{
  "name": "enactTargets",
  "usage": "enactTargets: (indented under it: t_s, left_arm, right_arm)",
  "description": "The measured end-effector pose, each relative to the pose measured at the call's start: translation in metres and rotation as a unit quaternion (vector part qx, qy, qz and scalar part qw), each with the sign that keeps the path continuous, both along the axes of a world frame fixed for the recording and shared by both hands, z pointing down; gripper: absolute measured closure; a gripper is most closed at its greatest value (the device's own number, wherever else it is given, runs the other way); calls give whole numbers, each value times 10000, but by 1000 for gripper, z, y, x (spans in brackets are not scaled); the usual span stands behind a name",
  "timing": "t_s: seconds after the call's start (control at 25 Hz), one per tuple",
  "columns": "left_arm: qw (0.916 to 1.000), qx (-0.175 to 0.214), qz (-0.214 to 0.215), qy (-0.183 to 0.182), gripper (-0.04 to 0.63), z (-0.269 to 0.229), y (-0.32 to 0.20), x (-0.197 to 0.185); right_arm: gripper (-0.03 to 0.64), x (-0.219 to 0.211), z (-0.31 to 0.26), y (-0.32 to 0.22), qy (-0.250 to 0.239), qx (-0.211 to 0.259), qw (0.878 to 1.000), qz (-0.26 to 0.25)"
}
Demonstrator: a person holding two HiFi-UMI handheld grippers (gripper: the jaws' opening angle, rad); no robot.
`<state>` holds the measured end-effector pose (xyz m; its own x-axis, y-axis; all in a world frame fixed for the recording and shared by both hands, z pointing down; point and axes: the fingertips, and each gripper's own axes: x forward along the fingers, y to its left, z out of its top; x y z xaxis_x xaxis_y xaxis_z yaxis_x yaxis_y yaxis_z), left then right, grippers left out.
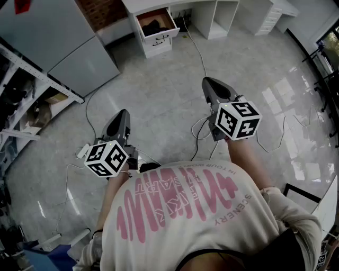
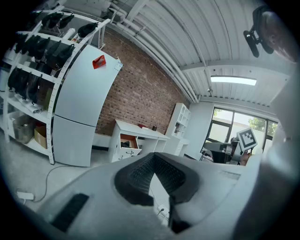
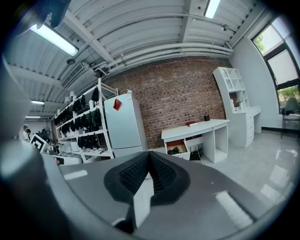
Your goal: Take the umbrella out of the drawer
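Observation:
Across the room a white desk [image 1: 153, 4] has its top drawer [image 1: 159, 36] pulled open. A dark bundle, probably the umbrella [image 1: 154, 24], lies inside it. The same open drawer [image 2: 125, 149] shows small in the left gripper view, and the drawer [image 3: 180, 150] with the dark bundle [image 3: 173, 151] shows in the right gripper view. My left gripper [image 1: 121, 113] and right gripper [image 1: 211, 83] hang in front of the person's body, well short of the desk. The left gripper [image 2: 153, 156] and right gripper [image 3: 149, 153] each have their tips together, with nothing between them.
A tall grey fridge [image 1: 63, 37] stands left of the desk, and a metal rack [image 1: 32, 100] with boxes lines the left wall. Cables [image 1: 197, 47] trail over the glossy floor, and a power strip [image 1: 83, 152] lies near my left gripper. White shelf units [image 1: 225, 16] stand right of the desk.

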<state>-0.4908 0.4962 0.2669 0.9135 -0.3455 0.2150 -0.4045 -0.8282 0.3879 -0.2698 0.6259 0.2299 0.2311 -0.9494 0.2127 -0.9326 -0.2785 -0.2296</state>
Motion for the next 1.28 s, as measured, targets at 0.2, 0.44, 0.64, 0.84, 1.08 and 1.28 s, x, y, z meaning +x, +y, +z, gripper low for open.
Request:
enactTargets:
  t_s: [0.2, 0.44, 0.64, 0.84, 1.08, 1.28]
  left_arm:
    - [10000, -49, -42, 56, 592, -1, 2, -1]
    - [9999, -91, -60, 76, 591, 0, 7, 0]
    - [9997, -229, 12, -26, 592, 13, 2, -1]
    - [9991, -371, 172, -76, 592, 27, -14, 11]
    - [9979, -571, 255, -136, 592, 41, -66, 33]
    - [9977, -560, 361, -83, 592, 31, -125, 55]
  right_arm:
    - [606, -1, -2, 1, 30, -17, 10000, -64]
    - [606, 1, 8, 6, -32, -124, 9999, -57]
    - [606, -2, 23, 6, -126, -286, 9995, -46]
    - [604, 4, 36, -3, -429, -403, 9983, -49]
    - [604, 16, 47, -42, -481, -708, 9963, 58]
    - [604, 31, 46, -96, -452, -855, 9951, 195]
